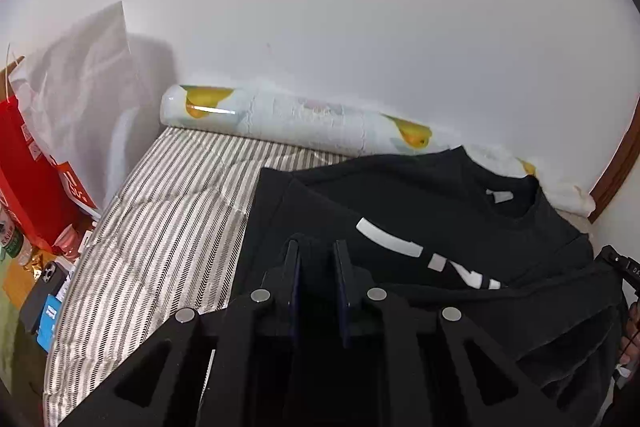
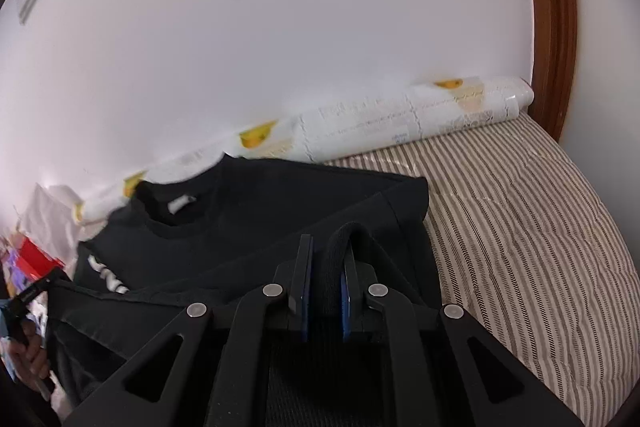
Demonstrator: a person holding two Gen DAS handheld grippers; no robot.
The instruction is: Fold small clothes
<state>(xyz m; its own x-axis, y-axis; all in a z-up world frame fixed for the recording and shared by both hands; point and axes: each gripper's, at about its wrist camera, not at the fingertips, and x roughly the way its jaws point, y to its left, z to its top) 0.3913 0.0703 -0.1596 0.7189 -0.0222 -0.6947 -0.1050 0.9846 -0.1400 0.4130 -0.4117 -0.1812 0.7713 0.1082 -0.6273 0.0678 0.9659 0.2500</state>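
A black T-shirt (image 1: pixel 440 203) with white lettering lies on a striped bed cover (image 1: pixel 168 227), its collar toward the wall. My left gripper (image 1: pixel 318 247) is shut on black fabric at the shirt's lower edge, on its left side. In the right wrist view the same T-shirt (image 2: pixel 248 211) shows its collar and label, and my right gripper (image 2: pixel 326 239) is shut on a fold of its black hem at the right side. The held hem stretches taut between the two grippers, lifted over the shirt's body. The other gripper shows at each frame's side edge.
A rolled printed sheet with yellow fruit (image 1: pixel 280 119) lies along the white wall behind the shirt. A red bag (image 1: pixel 32 171), white plastic bag (image 1: pixel 80 75), phone (image 1: pixel 44 291) and bottles crowd the left side. A wooden frame (image 2: pixel 556 19) stands at the right. Striped cover (image 2: pixel 520 227) extends right.
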